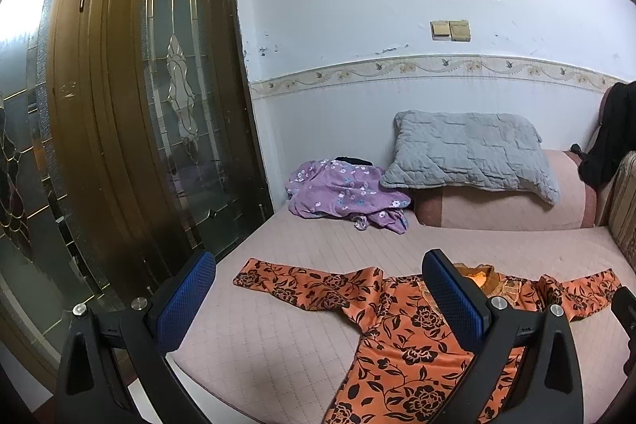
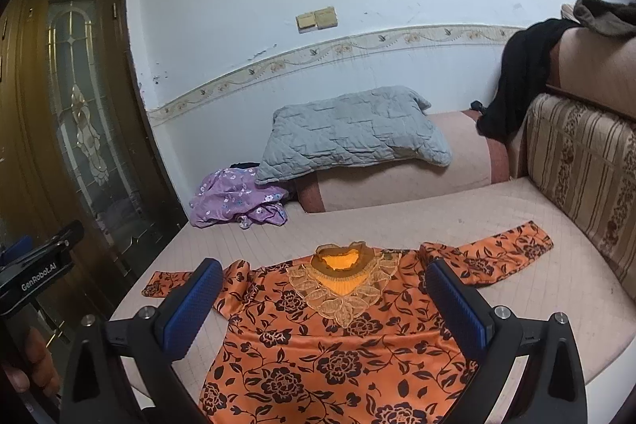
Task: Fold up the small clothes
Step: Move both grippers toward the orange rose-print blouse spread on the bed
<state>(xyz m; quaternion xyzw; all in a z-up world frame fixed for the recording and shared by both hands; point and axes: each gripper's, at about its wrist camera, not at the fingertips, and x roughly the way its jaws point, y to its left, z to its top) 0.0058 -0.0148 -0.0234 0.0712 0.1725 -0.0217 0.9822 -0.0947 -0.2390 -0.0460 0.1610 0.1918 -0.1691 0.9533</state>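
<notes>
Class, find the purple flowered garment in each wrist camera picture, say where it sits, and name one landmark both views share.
Left wrist view: the purple flowered garment lies crumpled at centre, on the bed beside the door, left of the grey pillow.
Right wrist view: it lies left of centre, again at the pillow's left end.
Shared landmark: the grey pillow.

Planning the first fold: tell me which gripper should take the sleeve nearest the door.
Left. The left gripper hangs open right over that sleeve of the orange top, which lies flat on the bed. The right gripper sits open over the collar, nearer the other sleeve.
</notes>
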